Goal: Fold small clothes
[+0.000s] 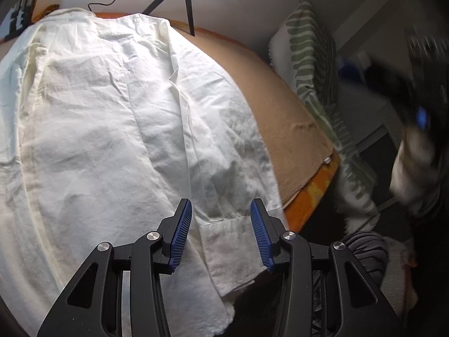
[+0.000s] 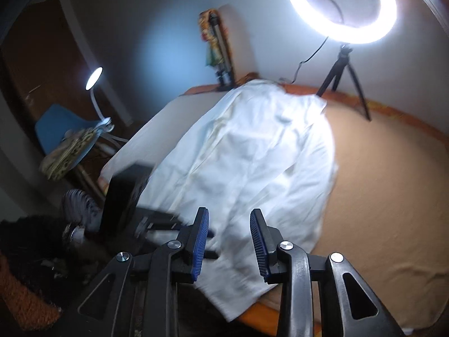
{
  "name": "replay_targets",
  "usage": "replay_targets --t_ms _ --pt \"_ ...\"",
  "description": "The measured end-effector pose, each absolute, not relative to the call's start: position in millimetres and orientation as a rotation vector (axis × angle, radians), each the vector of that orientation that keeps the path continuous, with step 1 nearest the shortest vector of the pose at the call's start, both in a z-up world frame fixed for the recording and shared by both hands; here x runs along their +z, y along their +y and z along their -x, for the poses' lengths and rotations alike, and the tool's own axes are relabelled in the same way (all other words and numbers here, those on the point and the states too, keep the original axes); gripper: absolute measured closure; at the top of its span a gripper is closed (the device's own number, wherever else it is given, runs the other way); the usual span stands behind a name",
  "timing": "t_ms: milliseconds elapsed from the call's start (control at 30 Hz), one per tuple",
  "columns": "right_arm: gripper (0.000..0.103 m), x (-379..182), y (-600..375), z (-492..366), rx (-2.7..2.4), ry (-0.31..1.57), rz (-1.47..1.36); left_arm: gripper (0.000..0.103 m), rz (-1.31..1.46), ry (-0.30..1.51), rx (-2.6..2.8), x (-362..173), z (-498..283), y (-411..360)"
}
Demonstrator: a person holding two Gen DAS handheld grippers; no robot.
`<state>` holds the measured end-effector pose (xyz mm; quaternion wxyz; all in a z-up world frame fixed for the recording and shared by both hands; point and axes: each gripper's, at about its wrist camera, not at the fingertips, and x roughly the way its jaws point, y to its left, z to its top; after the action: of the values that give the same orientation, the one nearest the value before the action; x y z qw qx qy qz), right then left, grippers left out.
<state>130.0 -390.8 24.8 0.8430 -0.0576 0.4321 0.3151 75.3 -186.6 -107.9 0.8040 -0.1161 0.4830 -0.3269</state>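
A white button shirt (image 1: pixel 118 129) lies spread on the tan bed cover (image 1: pixel 280 106), collar at the far end, its sleeve cuff (image 1: pixel 227 241) at the near edge. My left gripper (image 1: pixel 221 210) is open and empty, hovering just above the cuff. In the right wrist view the same shirt (image 2: pixel 252 163) lies lengthwise on the bed (image 2: pixel 387 196). My right gripper (image 2: pixel 229 219) is open and empty above the shirt's near hem. The left gripper shows as a blurred dark shape (image 2: pixel 126 199) at the shirt's left edge. The right gripper is a blurred shape (image 1: pixel 415 118) off the bed.
A ring light (image 2: pixel 339 5) on a black tripod (image 2: pixel 348 81) stands at the bed's far edge. A green-striped pillow (image 1: pixel 311 64) leans at the right of the bed. A blue chair (image 2: pixel 61 134) and a desk lamp (image 2: pixel 94 78) stand to the left.
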Motion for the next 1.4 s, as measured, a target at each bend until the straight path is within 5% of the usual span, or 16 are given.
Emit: replay_targets --t_ms 167,300,400,667,800,1167,1400 --pt "0.070 27 -391 -209 0.557 0.934 0.131 0.065 0.244 1.018 -0.702 -116 -72 -191" --pt "0.070 15 -387 -278 0.487 0.987 0.110 0.097 0.225 0.997 -0.714 -119 -70 -194" --pt "0.067 -4 -377 -332 0.447 1.056 0.117 0.101 0.264 0.985 -0.727 -119 -72 -191" --pt "0.072 -60 -335 -420 0.321 1.158 0.275 0.102 0.284 0.952 -0.767 -106 -69 -193" --pt "0.102 -82 -325 -441 0.275 1.205 0.335 0.102 0.283 0.938 -0.792 -104 -68 -192" --pt "0.103 -35 -297 -432 0.321 1.118 0.321 0.103 0.328 0.918 -0.799 -93 -61 -165" --pt "0.103 -71 -241 -439 0.398 1.140 0.400 0.103 0.334 0.959 -0.741 -108 -61 -150"
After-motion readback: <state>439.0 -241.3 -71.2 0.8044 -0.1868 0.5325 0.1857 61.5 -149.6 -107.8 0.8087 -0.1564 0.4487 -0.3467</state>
